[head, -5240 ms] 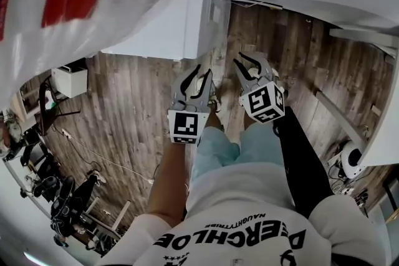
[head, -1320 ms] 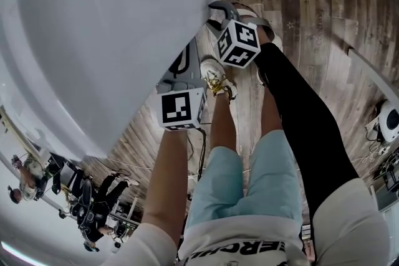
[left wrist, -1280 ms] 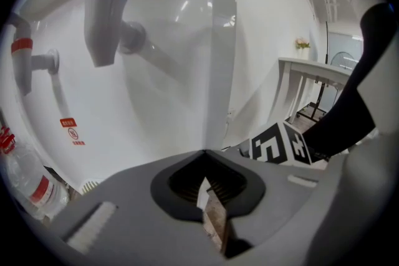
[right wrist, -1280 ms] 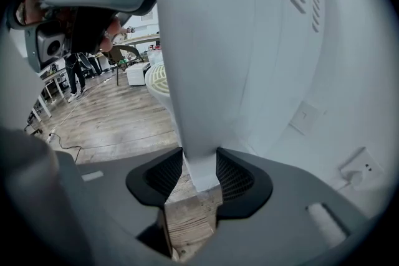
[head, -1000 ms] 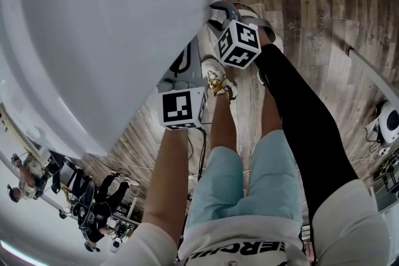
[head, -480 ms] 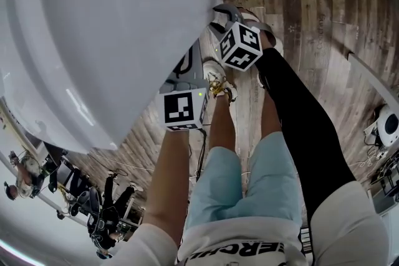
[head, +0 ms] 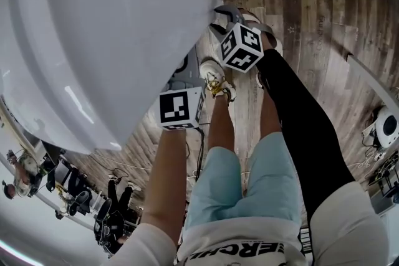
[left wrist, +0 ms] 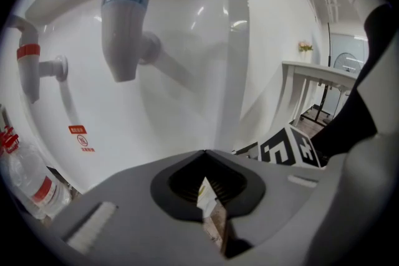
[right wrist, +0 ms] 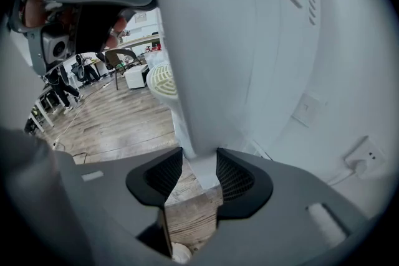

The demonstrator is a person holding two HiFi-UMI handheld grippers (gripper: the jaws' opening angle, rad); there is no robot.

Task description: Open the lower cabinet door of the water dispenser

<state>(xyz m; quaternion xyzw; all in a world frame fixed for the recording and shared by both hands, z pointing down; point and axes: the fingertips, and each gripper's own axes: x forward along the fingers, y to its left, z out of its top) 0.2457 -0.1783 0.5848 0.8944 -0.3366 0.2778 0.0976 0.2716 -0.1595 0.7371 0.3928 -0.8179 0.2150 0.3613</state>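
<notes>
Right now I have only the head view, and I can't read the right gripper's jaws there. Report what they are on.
Observer: The right gripper is shut on a white door edge; both pads press against it.
Operator: Now report the left one.
Observer: The left gripper is shut, with nothing between its jaws.
Operator: Say what it faces.
Observer: The dispenser's front, with a blue-banded tap and a red-banded tap at the upper left of its view.

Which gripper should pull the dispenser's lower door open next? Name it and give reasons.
Right. The right gripper is closed on the dispenser's white edge, so it can likely pull at once. The left gripper is shut and empty, facing the taps higher up.
</notes>
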